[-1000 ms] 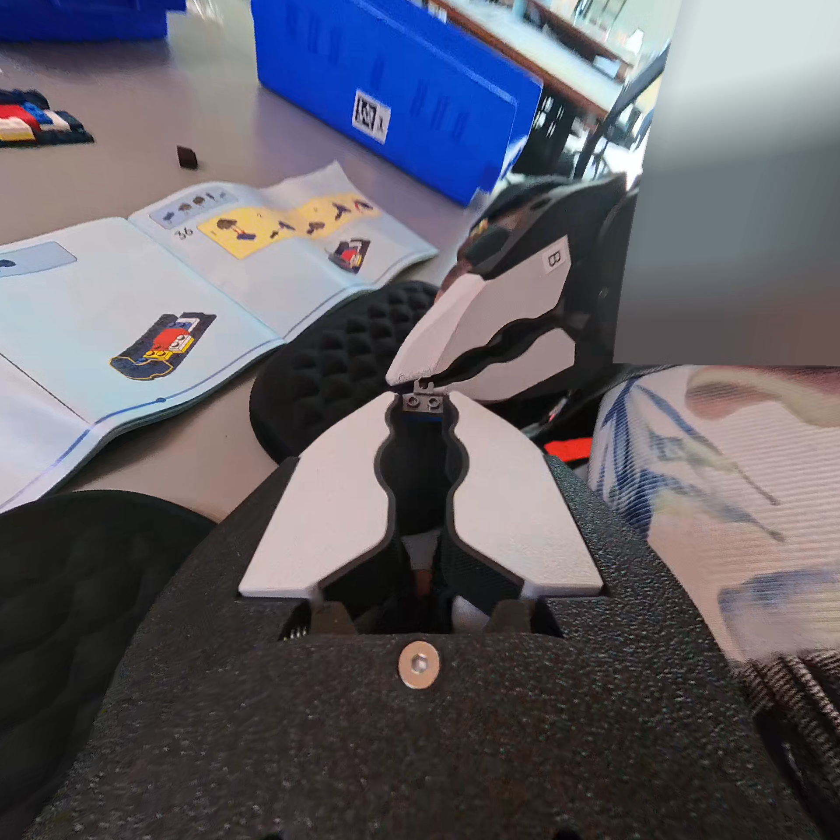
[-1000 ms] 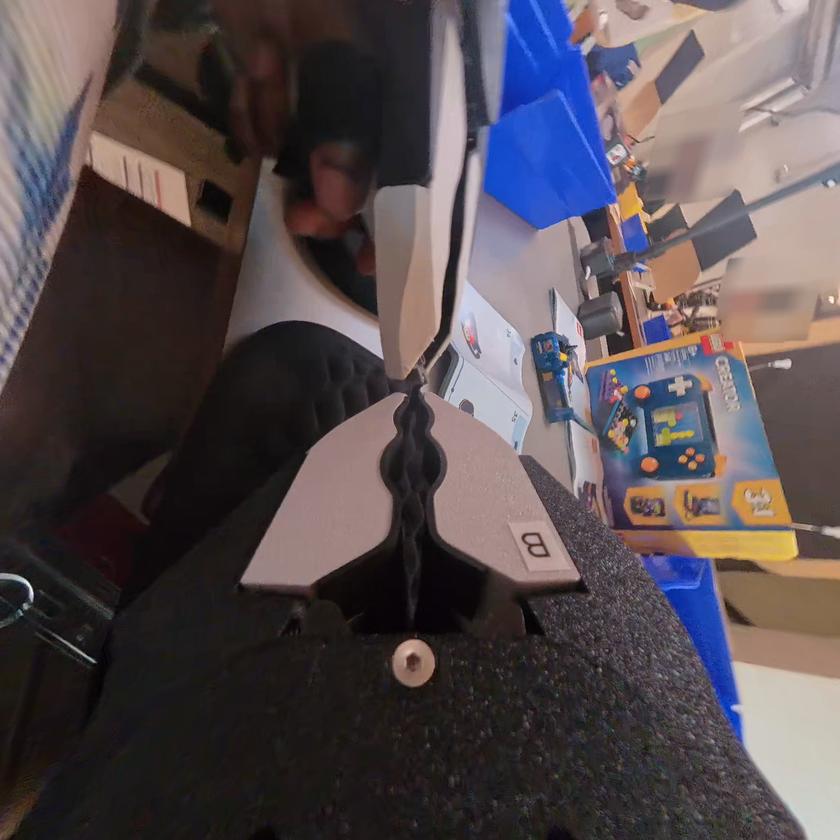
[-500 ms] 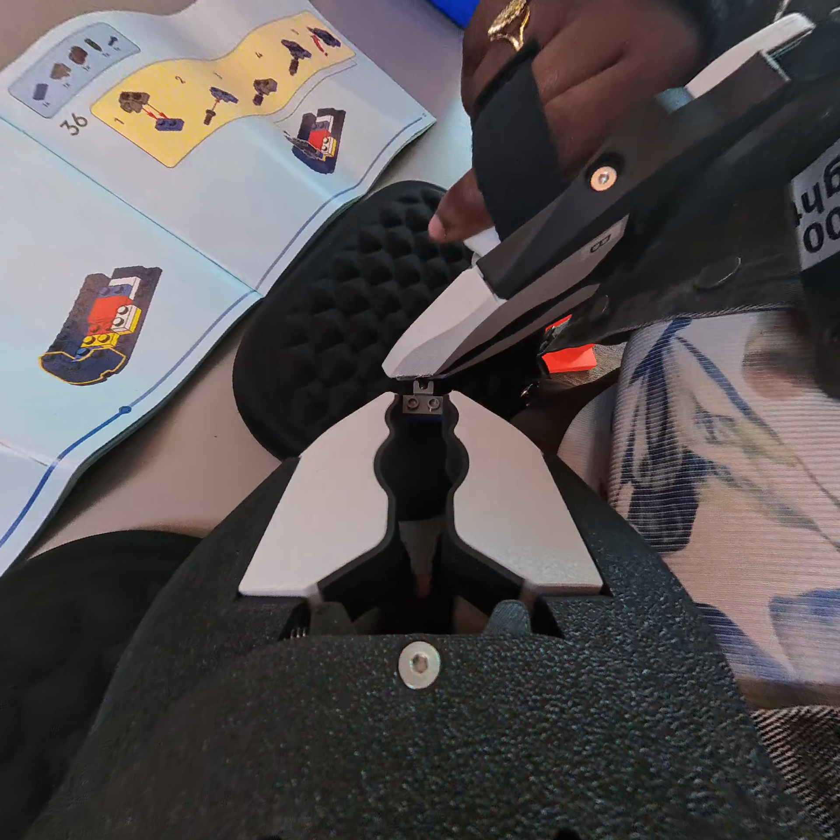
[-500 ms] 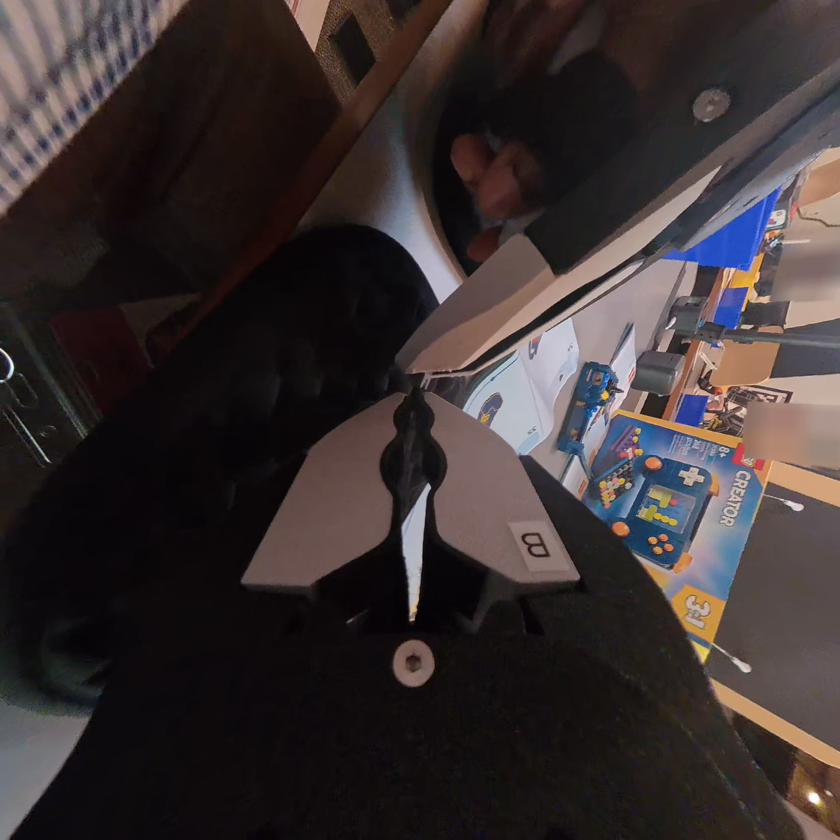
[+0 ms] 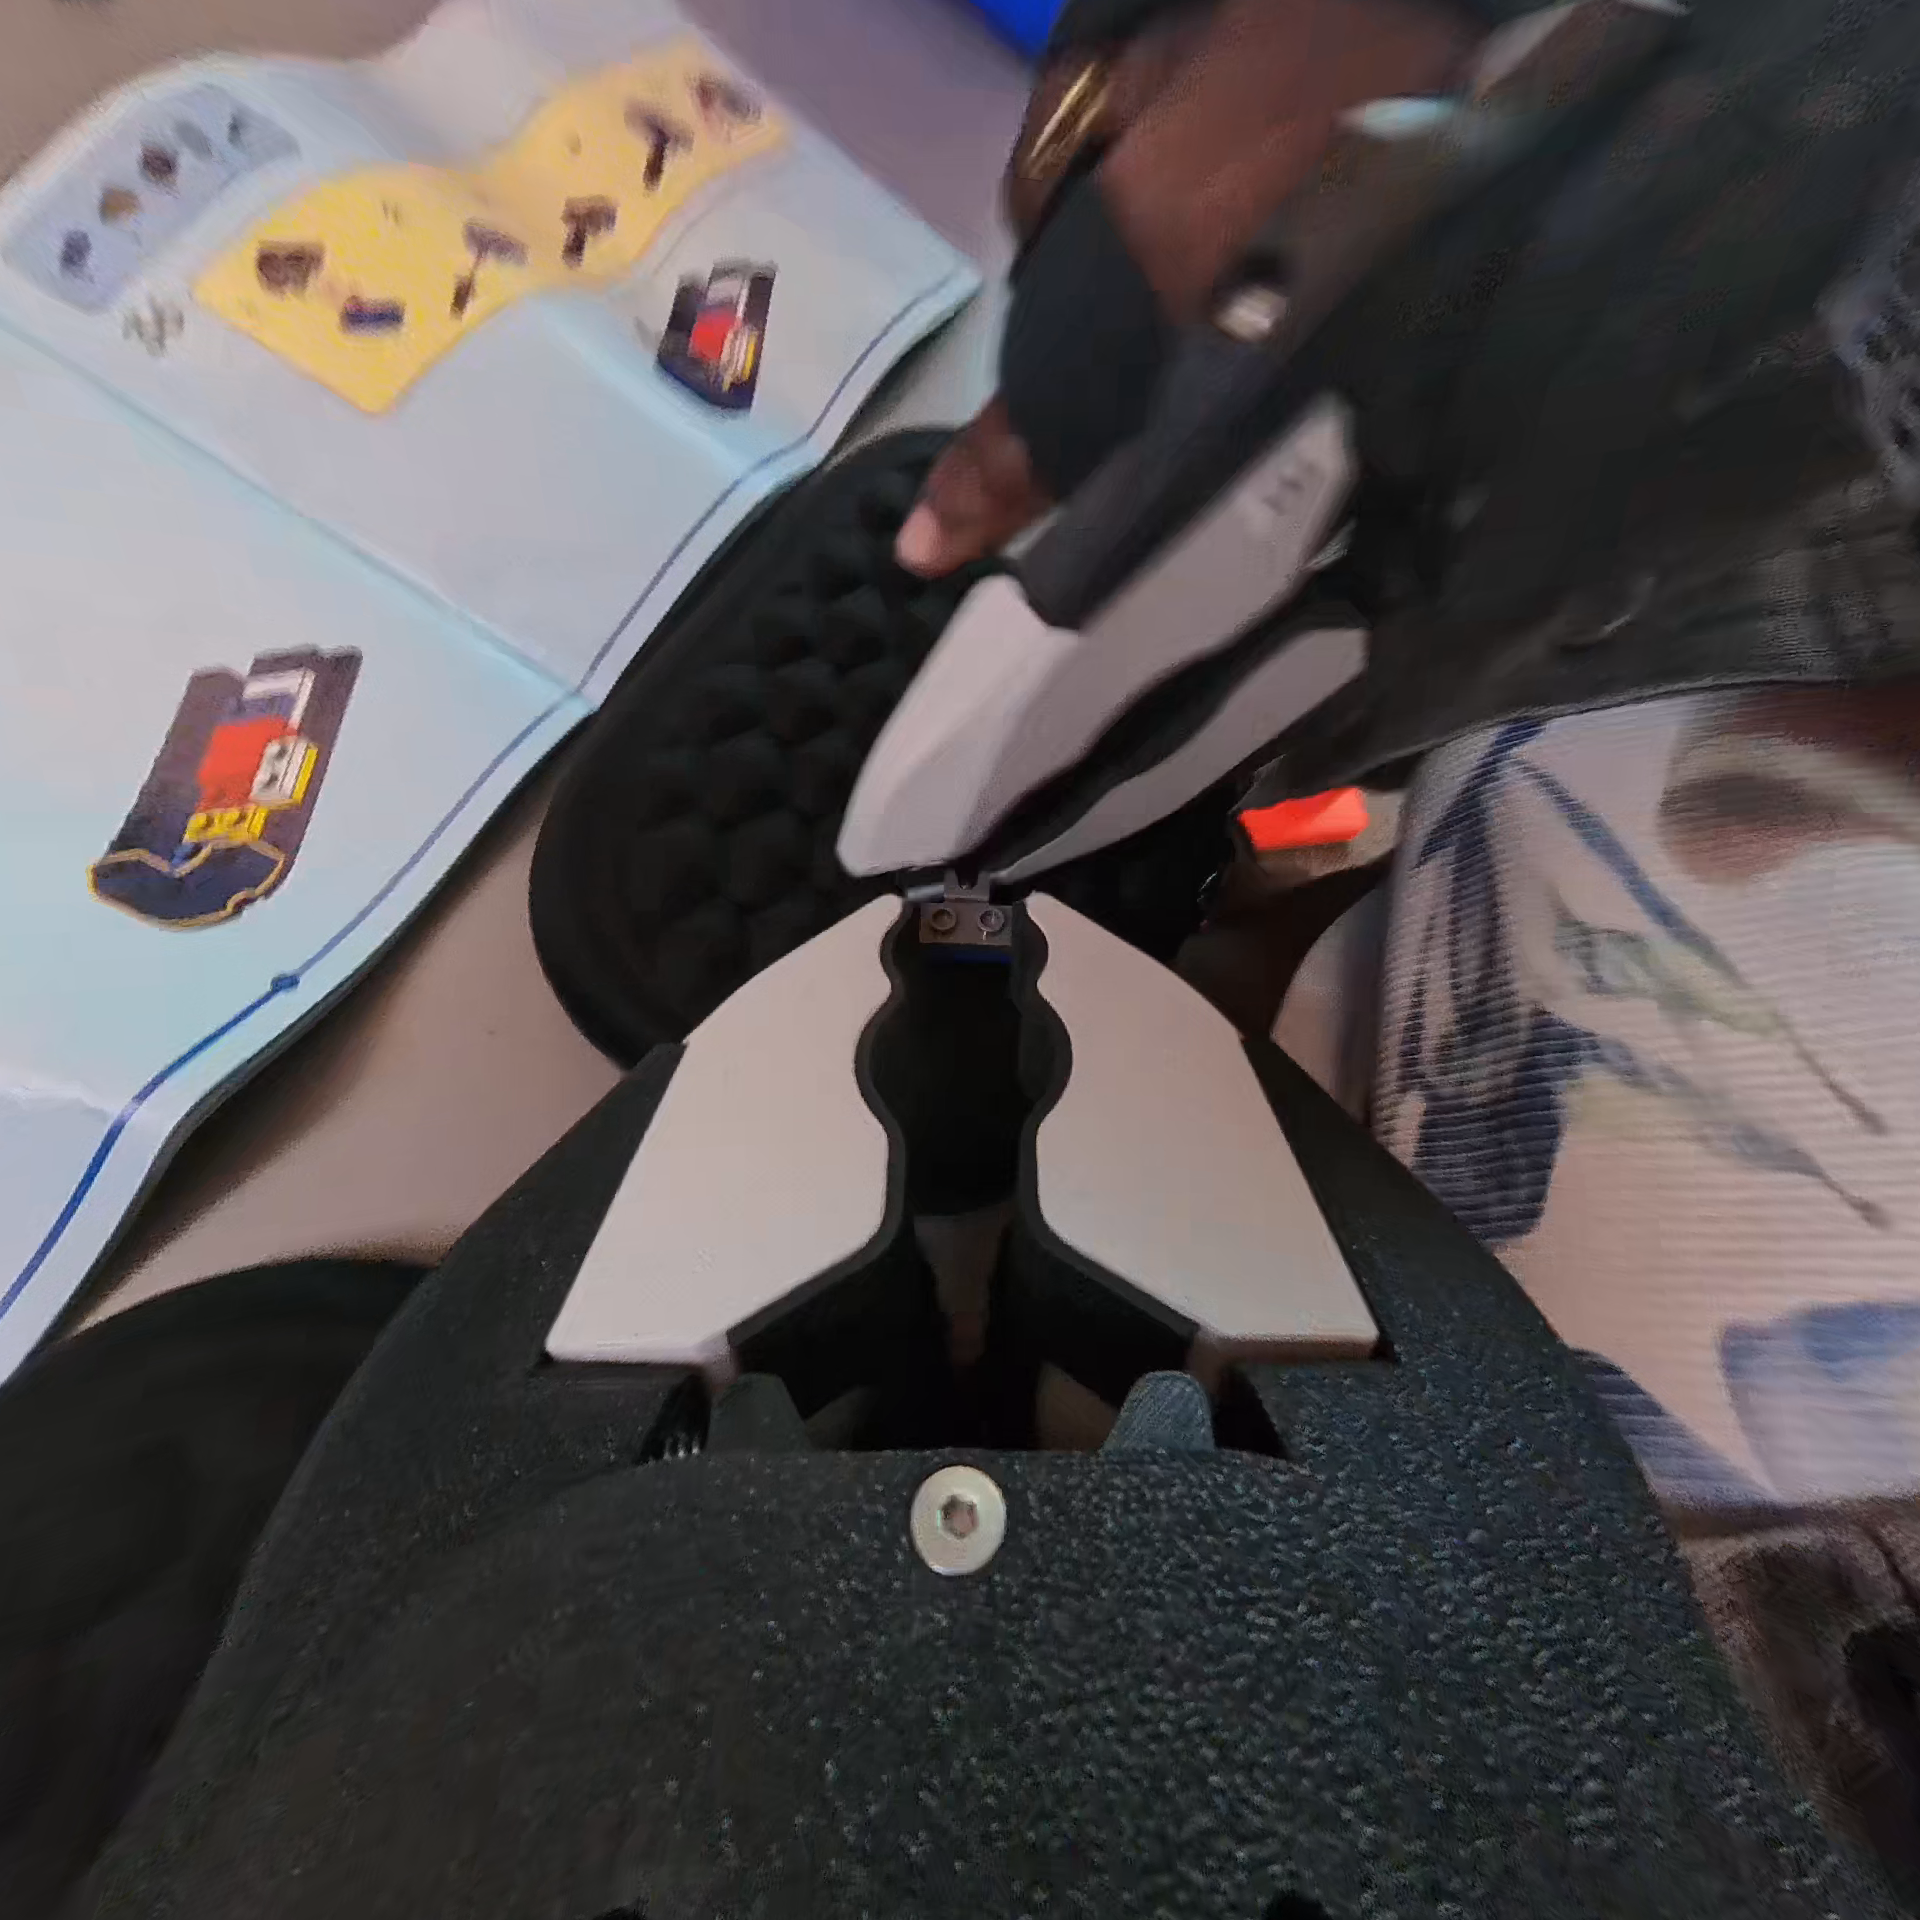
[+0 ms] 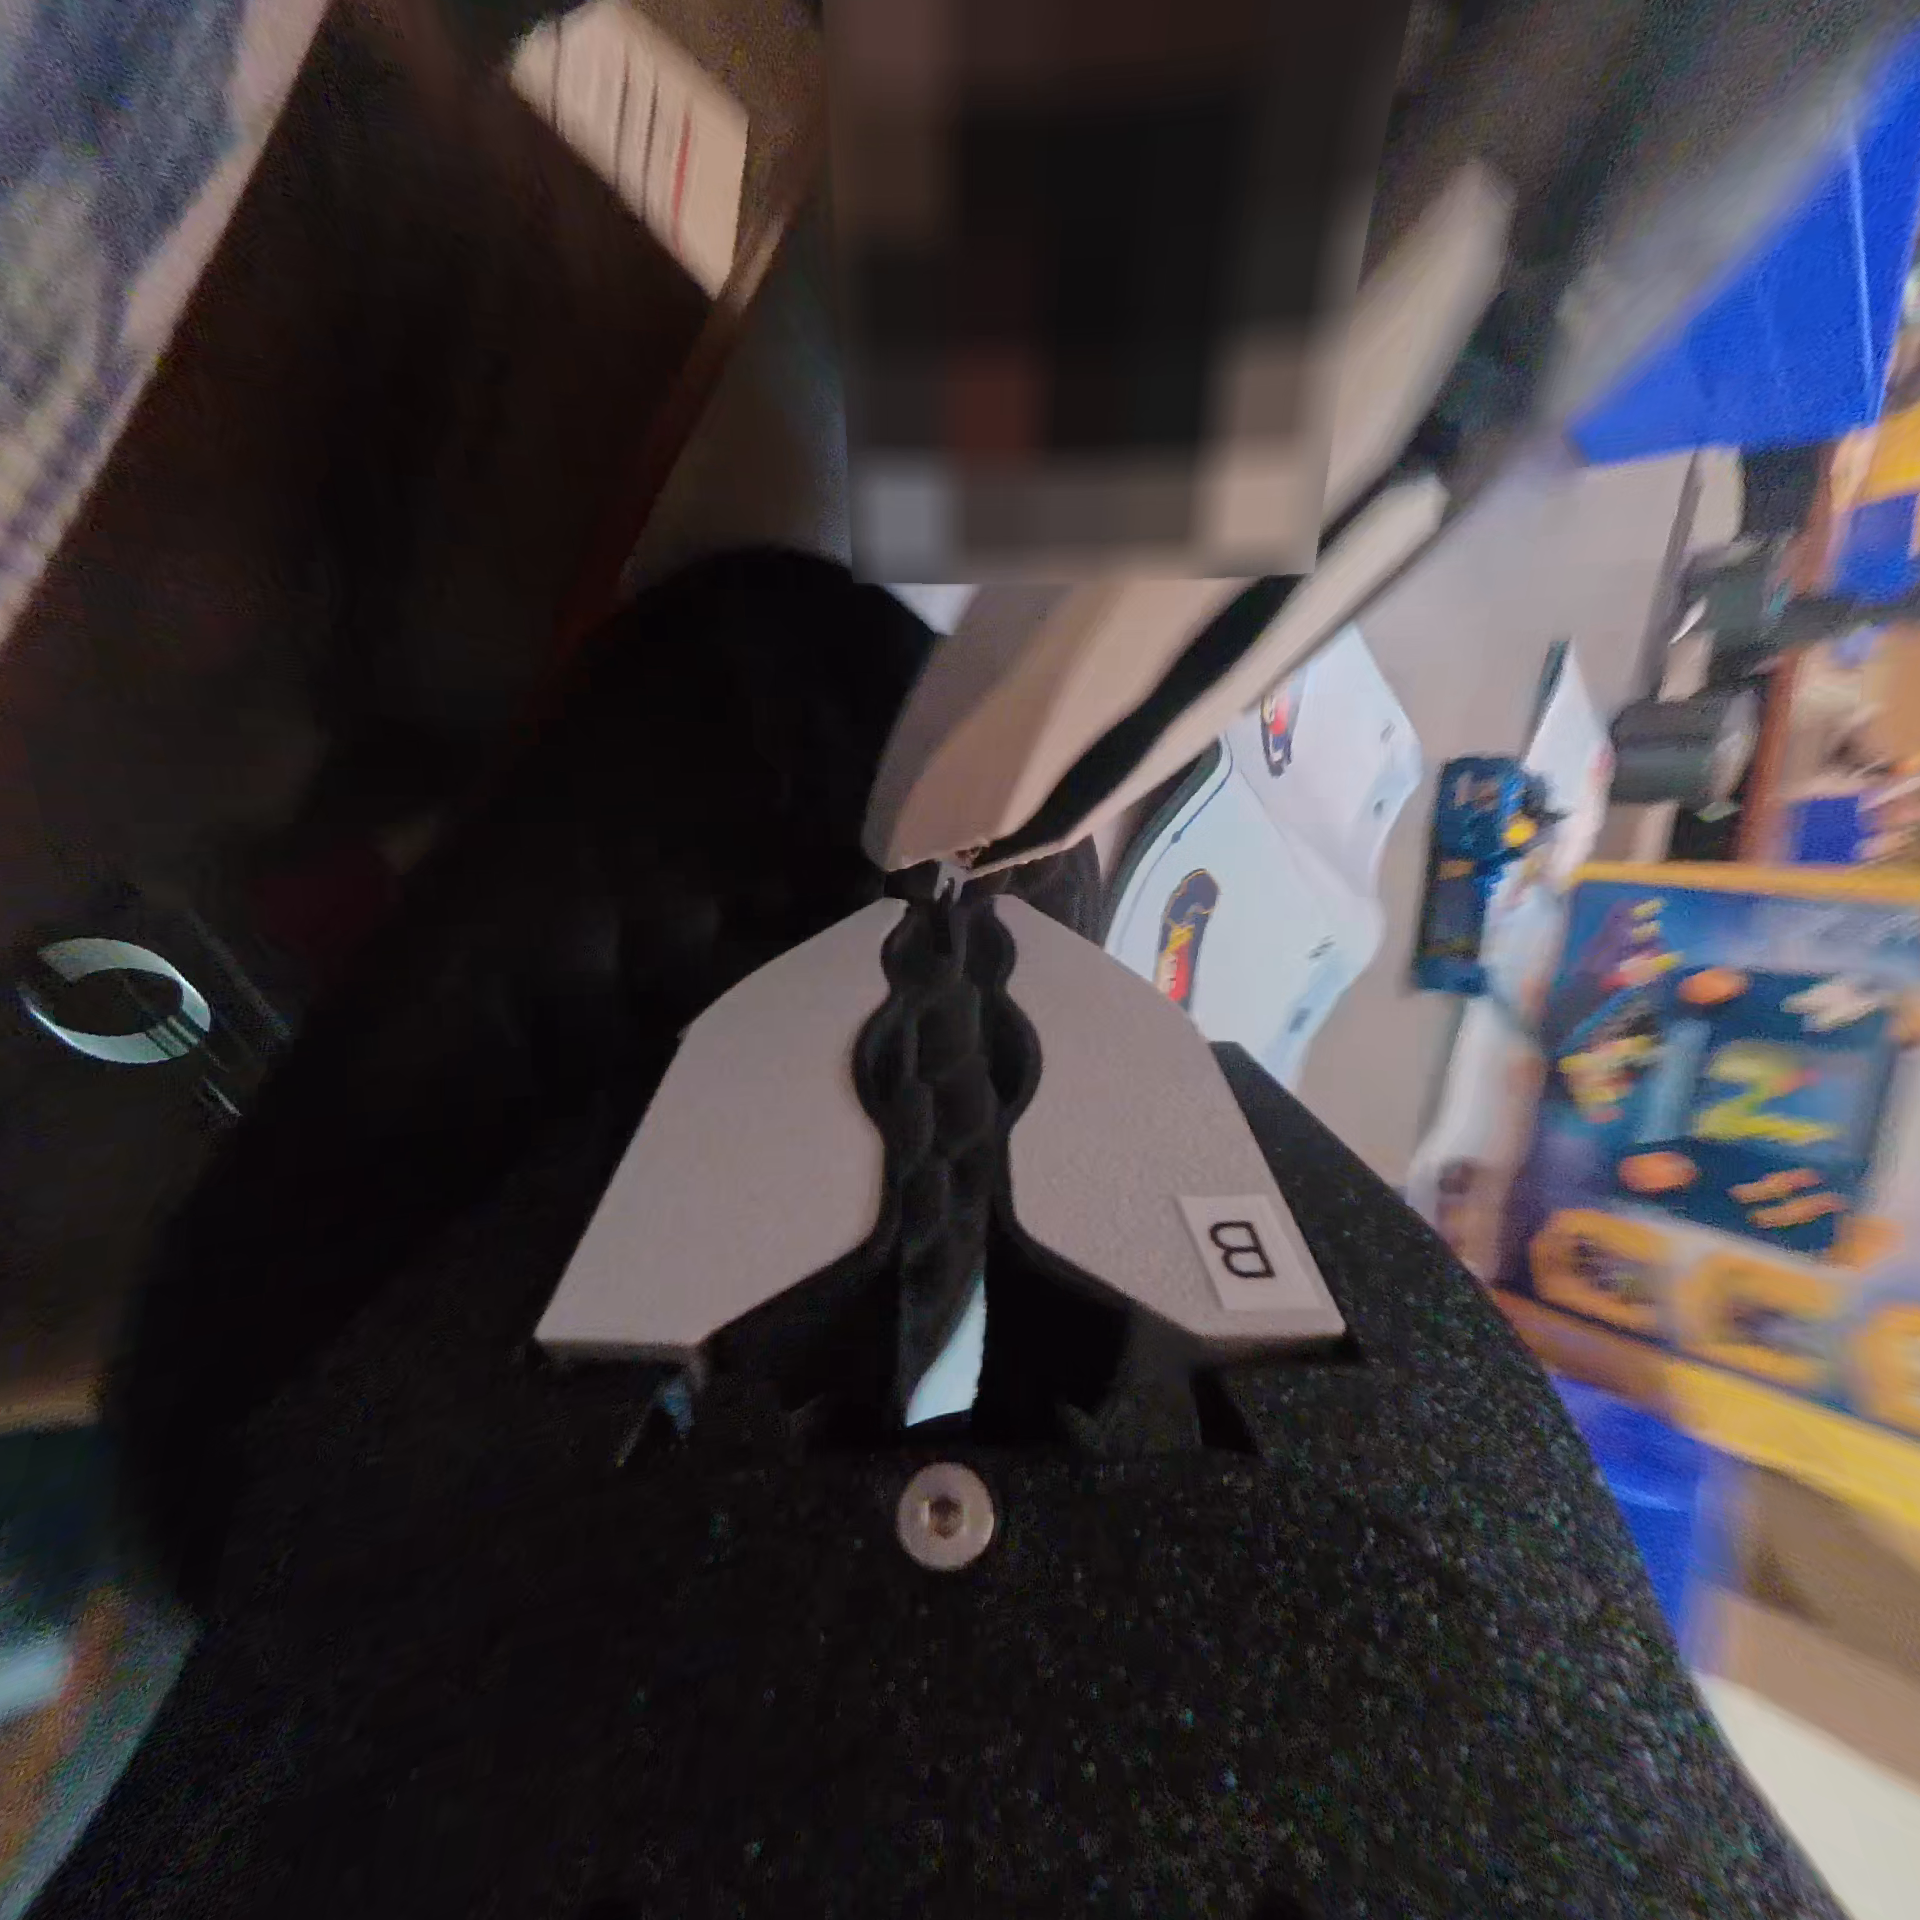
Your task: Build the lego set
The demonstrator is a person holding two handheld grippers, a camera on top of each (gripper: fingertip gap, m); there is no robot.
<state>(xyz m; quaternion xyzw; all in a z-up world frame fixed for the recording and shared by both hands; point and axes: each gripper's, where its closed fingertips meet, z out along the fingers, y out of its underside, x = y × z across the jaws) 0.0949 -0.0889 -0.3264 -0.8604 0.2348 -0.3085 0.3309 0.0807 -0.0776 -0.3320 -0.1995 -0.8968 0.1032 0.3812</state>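
Brick (image 5: 965,921) stays clamped in left tongs (image 5: 966,925); right tongs (image 5: 951,868) have parted.

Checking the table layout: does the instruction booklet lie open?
Yes, the instruction booklet lies open, two pages showing beside the black pad.

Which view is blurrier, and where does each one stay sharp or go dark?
Right wrist view: heavier motion smear, the boxed toy set streaked; left half deep in shadow; only the right gripper body crisp. Left wrist view: brighter, instruction booklet soft, hand smeared, the small grey brick at the left gripper fairly sharp.
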